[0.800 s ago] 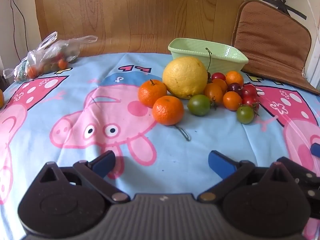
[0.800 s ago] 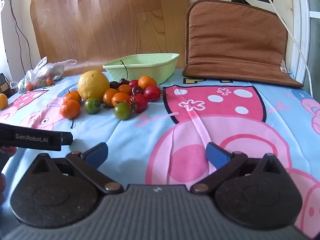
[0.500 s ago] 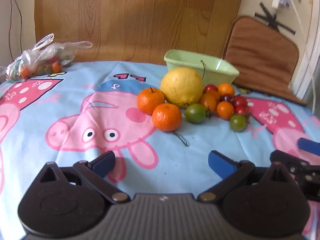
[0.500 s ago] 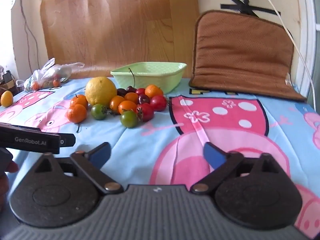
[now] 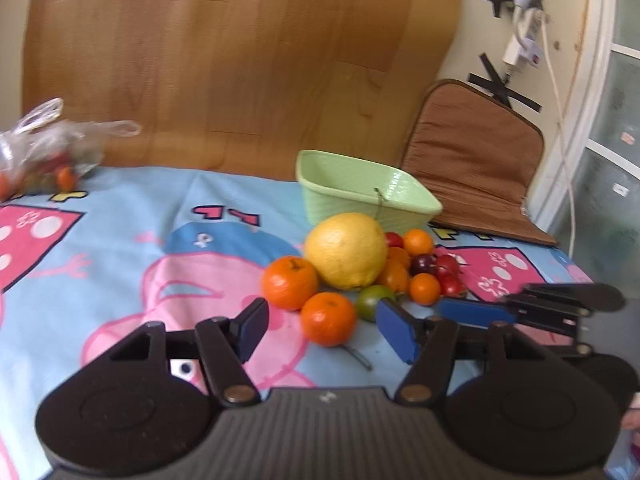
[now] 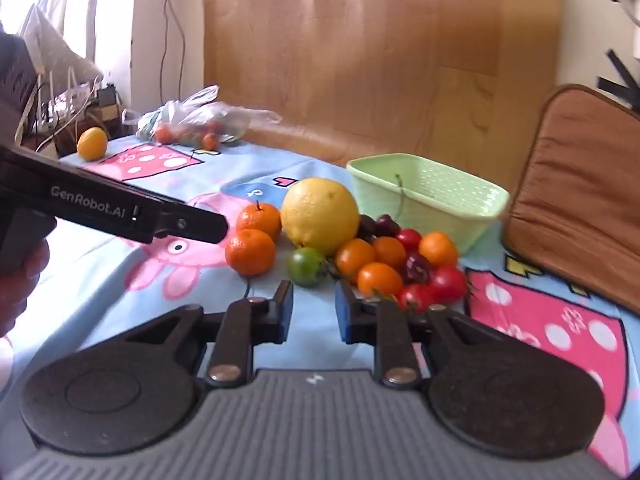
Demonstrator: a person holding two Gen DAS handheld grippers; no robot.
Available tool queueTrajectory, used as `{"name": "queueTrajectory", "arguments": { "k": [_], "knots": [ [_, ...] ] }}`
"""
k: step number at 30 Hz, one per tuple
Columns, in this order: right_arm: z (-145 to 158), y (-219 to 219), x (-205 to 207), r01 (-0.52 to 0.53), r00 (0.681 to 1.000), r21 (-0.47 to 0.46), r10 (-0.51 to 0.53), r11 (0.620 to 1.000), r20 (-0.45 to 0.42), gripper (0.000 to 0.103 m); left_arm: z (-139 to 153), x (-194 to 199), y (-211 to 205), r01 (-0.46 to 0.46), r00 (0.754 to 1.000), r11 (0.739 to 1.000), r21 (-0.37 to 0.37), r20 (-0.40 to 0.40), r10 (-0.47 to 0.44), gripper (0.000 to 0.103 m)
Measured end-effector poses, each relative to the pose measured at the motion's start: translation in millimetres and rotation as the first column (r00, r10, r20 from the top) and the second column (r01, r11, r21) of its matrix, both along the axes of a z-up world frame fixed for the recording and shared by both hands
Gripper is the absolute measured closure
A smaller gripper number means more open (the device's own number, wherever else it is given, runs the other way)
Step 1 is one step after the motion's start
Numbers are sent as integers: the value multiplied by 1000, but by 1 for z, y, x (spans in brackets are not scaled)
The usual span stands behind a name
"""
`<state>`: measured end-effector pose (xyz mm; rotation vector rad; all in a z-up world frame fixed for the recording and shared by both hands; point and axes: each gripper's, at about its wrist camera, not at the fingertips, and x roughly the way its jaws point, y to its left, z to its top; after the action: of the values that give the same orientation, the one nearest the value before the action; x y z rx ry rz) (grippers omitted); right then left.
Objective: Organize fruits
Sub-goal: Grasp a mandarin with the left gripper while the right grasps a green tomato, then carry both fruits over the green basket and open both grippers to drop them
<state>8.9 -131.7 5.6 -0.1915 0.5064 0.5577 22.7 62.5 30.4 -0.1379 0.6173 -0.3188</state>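
**Fruits heaped before the green basket**

Fruits [image 6: 320,216] lie piled on the cartoon-print cloth [image 6: 248,172] of the worktop, just in front of the green basket [image 6: 472,216]; a large yellow citrus touches two mandarins [image 5: 328,318], with small tomatoes beside it. "GenRobot.AI" reads on the left gripper [image 5: 322,326], its fingers released and empty. The right gripper [image 6: 314,312] has clenched on nothing since half a second ago, and both have drawn nearer the pile.
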Motion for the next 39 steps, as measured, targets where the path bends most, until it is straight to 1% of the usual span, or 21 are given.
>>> {"name": "queueTrajectory", "arguments": {
  "k": [3,4,6,7,8,9,11,13,16,18,20,22,25,27,29,31,33,34,36,38,39],
  "knots": [
    [-4,10,10,-21,1000,-29,21,999,-1,77,-8,13,-7,22,999,1000,-4,-42,-23,43],
    [-7,11,12,-24,1000,-34,24,999,-1,77,-11,16,-7,26,998,1000,-8,-58,-26,45],
    [-8,15,17,-28,1000,-39,27,999,-7,77,-18,23,-6,34,995,999,-31,-88,-37,46],
    [-9,15,18,-40,999,-35,40,999,-8,72,-21,25,-4,36,994,998,-43,-98,-40,47],
    [-10,15,18,-49,999,-35,49,998,-6,69,-23,28,-4,35,993,998,-52,-109,-41,50],
    [-11,17,20,-61,998,-38,60,997,-8,69,-26,30,-3,33,992,998,-60,-119,-40,51],
    [-13,20,25,-74,997,-53,73,996,-24,69,-29,33,-3,24,992,998,-63,-121,-31,64],
    [-14,21,27,-83,996,-40,81,996,-47,71,-29,32,-4,17,993,998,-63,-116,-25,64],
    [-14,17,21,-76,996,-19,75,997,-55,73,-26,25,-5,30,990,995,-94,-132,-42,64],
    [-13,9,13,-58,996,17,59,998,-70,73,-22,15,-10,44,989,994,-105,-134,-58,65],
    [-8,0,4,-33,997,43,35,999,-62,73,-15,11,-18,67,989,992,-110,-123,-81,65],
    [1,-11,1,9,999,68,-7,998,-33,73,-2,16,-28,91,990,990,-110,-101,-102,65],
    [19,-25,14,73,997,85,-75,994,27,73,26,43,-48,135,988,987,-83,-59,-140,65],
    [33,-34,34,117,990,96,-124,988,68,73,44,72,-62,159,987,985,-62,-21,-160,65],
    [41,-46,67,164,982,109,-173,980,71,73,53,111,-74,154,987,986,-71,-43,-157,65],
    [42,-54,101,209,977,124,-213,970,24,73,51,148,-83,122,989,990,-74,-75,-128,65],
    [36,-58,129,234,972,130,-231,964,-33,73,45,177,-92,82,991,996,-46,-103,-87,65],
    [32,-58,139,240,971,120,-236,963,-44,73,40,188,-94,72,989,996,-42,-123,-77,65],
    [22,-56,151,241,970,78,-238,967,-46,73,31,206,-99,61,983,998,-35,-169,-66,64],
    [13,-57,162,230,971,54,-225,972,-76,71,23,217,-102,54,978,999,3,-202,-52,63],
    [11,-62,166,234,970,52,-229,971,-85,71,21,219,-103,53,978,998,26,-202,-47,62]
  ]
}}
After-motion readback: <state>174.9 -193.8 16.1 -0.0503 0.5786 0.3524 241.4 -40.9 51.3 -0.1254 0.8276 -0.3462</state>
